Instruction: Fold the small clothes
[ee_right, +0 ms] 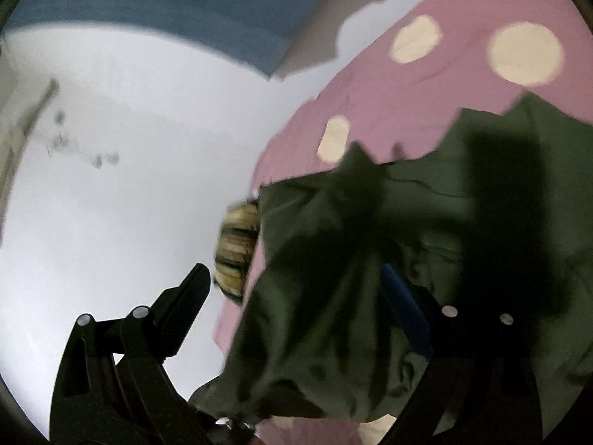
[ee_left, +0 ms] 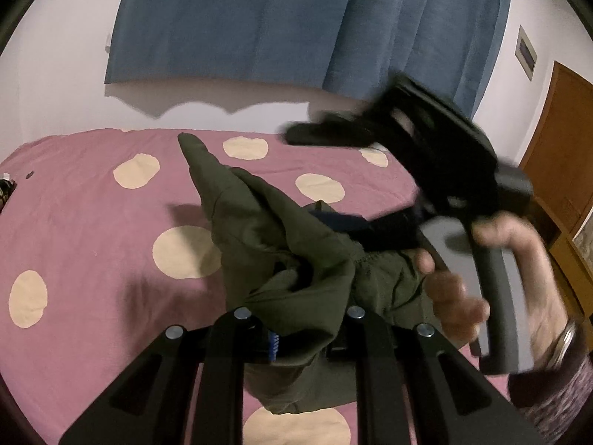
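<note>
Where the left wrist view looks forward, a bed [ee_left: 92,222] in mauve sheeting with cream dots fills the floor of the room, under a blue curtain [ee_left: 281,22] on a pale wall and beside a wooden door [ee_left: 556,141]. The left claw [ee_left: 296,337] is clamped on a bunched olive-green garment [ee_left: 267,230], soft and creased, peaked above the bed. The blurred right claw [ee_left: 407,137] hangs over it, gripped by the right hand [ee_left: 493,278].

From the right wrist view, that claw [ee_right: 296,296] is spread wide, the garment [ee_right: 426,222] rumpled between its fingers on the bed [ee_right: 426,81].
</note>
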